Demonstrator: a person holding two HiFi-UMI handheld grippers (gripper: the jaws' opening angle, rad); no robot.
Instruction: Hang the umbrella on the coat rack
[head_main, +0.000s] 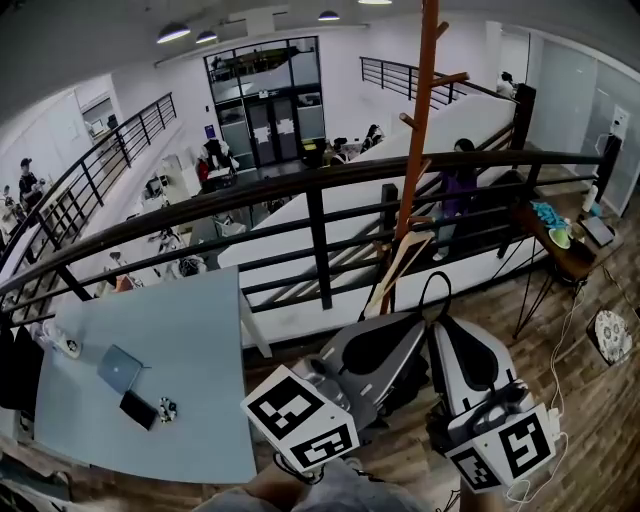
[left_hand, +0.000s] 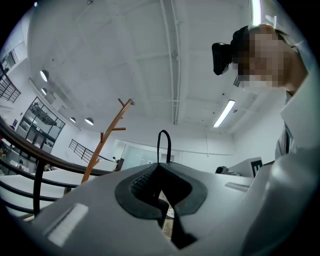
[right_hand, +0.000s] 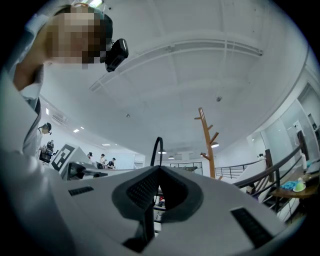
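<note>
Head view: the left gripper (head_main: 415, 320) and right gripper (head_main: 448, 322) sit tip to tip, probably to hold the loop (head_main: 436, 290) open for a peg on the rack (head_main: 420, 130) beyond.

Left gripper view: the jaws are pressed together on the loop (left_hand: 163, 145).

Right gripper view: the jaws likewise pinch the loop (right_hand: 156, 150). The umbrella itself is hidden, likely hanging below.

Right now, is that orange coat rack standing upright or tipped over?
Upright: the coat rack rises straight above the railing, its pegs angled upward.
</note>
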